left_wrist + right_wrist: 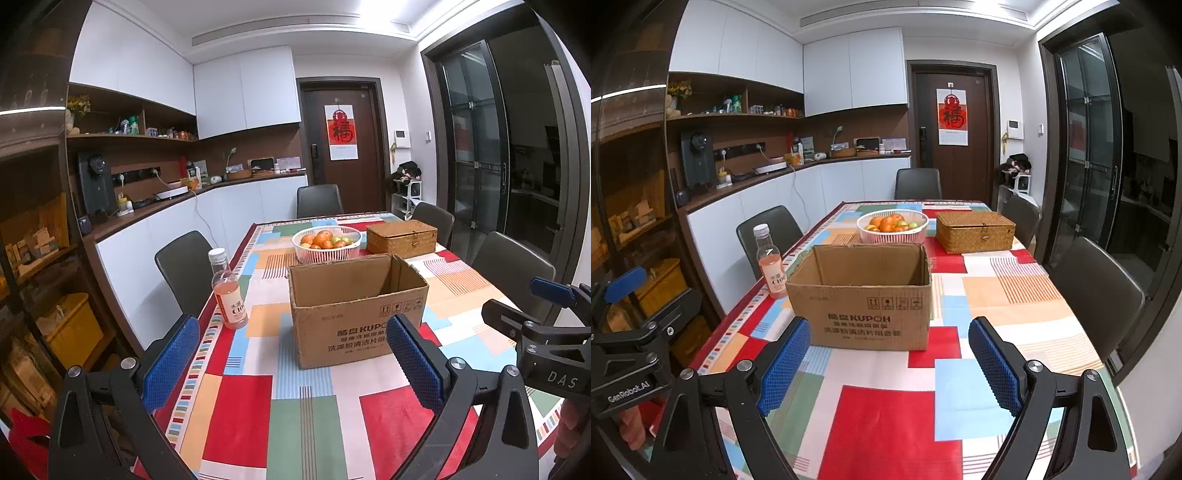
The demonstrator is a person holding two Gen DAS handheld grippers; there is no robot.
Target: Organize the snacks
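Left wrist view: left gripper (291, 363) jaws spread wide, nothing between them, above the patterned tablecloth (258, 406). Open cardboard box (356, 314) just ahead; pink drink bottle (228, 291) upright to its left near the table edge. Right wrist view: right gripper (889, 363) jaws likewise spread, empty; fruit basket (892, 227) and wicker box (975, 230) behind the cardboard box.

Bright ceiling light (413, 14), overexposed; glare streak on left cabinet (33, 109); strong fisheye bending, dark vignetted corners; focus sharp.
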